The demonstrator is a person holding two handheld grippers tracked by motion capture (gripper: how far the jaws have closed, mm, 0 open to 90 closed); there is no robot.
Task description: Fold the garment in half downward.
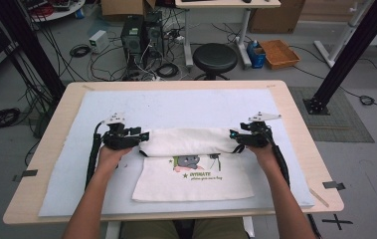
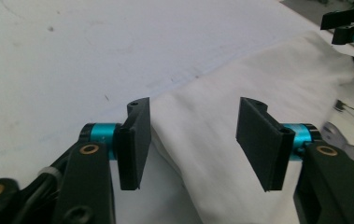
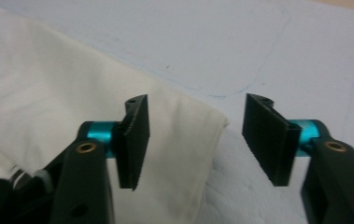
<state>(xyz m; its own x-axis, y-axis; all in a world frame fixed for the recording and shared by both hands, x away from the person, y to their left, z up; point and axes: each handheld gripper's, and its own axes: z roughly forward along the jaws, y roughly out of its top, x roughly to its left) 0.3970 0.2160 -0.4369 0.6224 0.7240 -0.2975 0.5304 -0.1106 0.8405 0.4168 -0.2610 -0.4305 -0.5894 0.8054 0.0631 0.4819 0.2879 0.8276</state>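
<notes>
- Your left gripper [image 1: 143, 134] sits left of centre in the high view, at the left end of the fold; its jaws are spread and pinch nothing. In the left gripper view the cloth's edge runs up between the two black pads [image 2: 135, 140] without either pressing on it.
- The white cotton T-shirt with a small grey cartoon print and green lettering [image 1: 196, 169] lies at the middle of the high view on the pale blue padded table cover [image 1: 176, 102], its far part folded back into a soft roll between the two grippers, its near part flat toward the lower edge.
- Judged from the slack folds, the shirt is light, limp and not fragile. It will sag and slide if taken by one layer, so take hold at the two outer ends of the fold, pinching all layers together.
- Your right gripper [image 1: 235, 135] sits right of centre at the fold's right end, jaws likewise spread and empty. In the right gripper view the shirt's corner [image 3: 212, 122] lies between the pads, nearer the left one, untouched.
</notes>
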